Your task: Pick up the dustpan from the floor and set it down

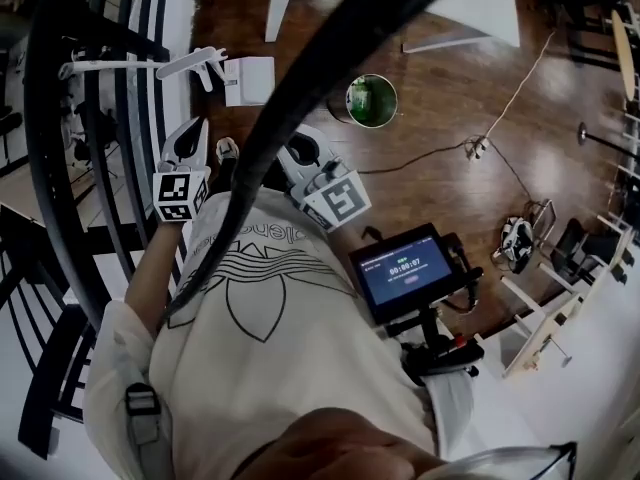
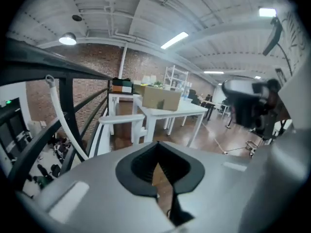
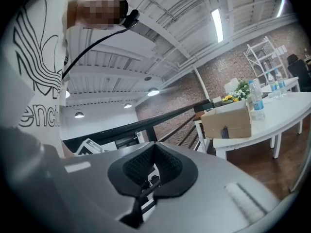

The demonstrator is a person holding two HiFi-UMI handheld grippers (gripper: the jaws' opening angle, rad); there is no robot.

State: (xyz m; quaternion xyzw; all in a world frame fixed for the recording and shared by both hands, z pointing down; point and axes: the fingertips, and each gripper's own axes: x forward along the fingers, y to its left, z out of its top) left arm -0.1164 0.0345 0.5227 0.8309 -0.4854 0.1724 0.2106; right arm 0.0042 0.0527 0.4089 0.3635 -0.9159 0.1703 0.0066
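- Our left hand-held gripper (image 2: 156,147) has its jaws together, with nothing between them.
- Our right hand-held gripper (image 3: 154,146) is likewise closed and empty.
- What looks like the white dustpan (image 1: 192,64) lies on the wood floor (image 1: 450,88), at 12 o'clock from the left hand-held gripper and apart from both.
- A green bucket (image 1: 371,101) stands at 1 o'clock from the right one.

The small screen (image 1: 405,268) shows a timer reading 00:00:07; the white shirt (image 3: 41,81) carries the letters "enc"
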